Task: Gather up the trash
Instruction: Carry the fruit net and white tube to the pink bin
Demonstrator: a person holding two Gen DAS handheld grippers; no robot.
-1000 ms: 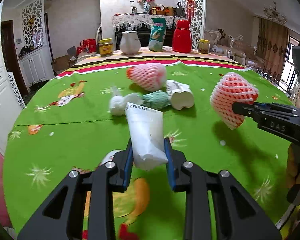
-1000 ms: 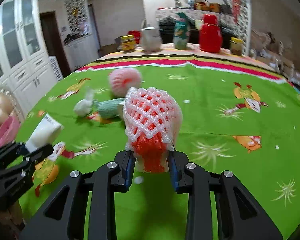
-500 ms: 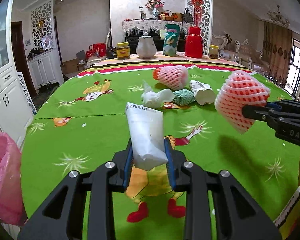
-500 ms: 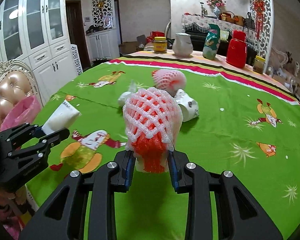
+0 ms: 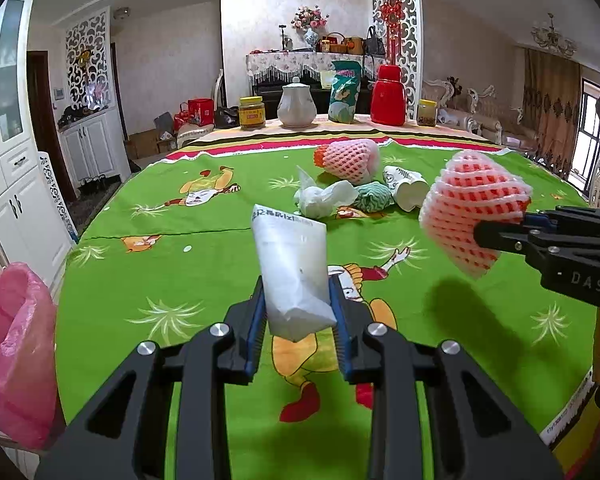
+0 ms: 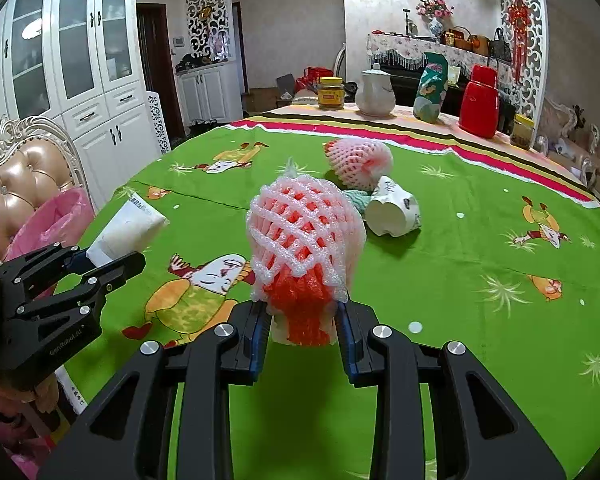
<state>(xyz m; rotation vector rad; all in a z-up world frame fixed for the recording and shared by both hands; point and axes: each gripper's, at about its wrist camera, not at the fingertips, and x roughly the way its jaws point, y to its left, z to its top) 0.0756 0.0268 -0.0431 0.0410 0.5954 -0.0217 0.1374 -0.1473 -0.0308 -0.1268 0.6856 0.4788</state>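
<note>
Both tongs loaded above the bench point(image 5: 220, 264).
Left tongs point(image 5: 298, 312) clamped on white tube point(image 5: 290, 264); right tongs point(image 6: 302, 320) clamped on foam fruit net point(image 6: 304, 236). Second net point(image 5: 350, 159), crumpled tissue point(image 5: 322, 198), paper cup point(image 5: 406, 192) clustered mid-bench. Pink bin bag point(image 5: 14, 360) at left edge.

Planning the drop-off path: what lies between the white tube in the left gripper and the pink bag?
Only bare green tablecloth lies between the white tube and the pink bag, as the left wrist view shows.

"DAS" stands on the right tongs point(image 5: 500, 236); "GenRobot.AI" on the left tongs point(image 6: 112, 258).
</note>
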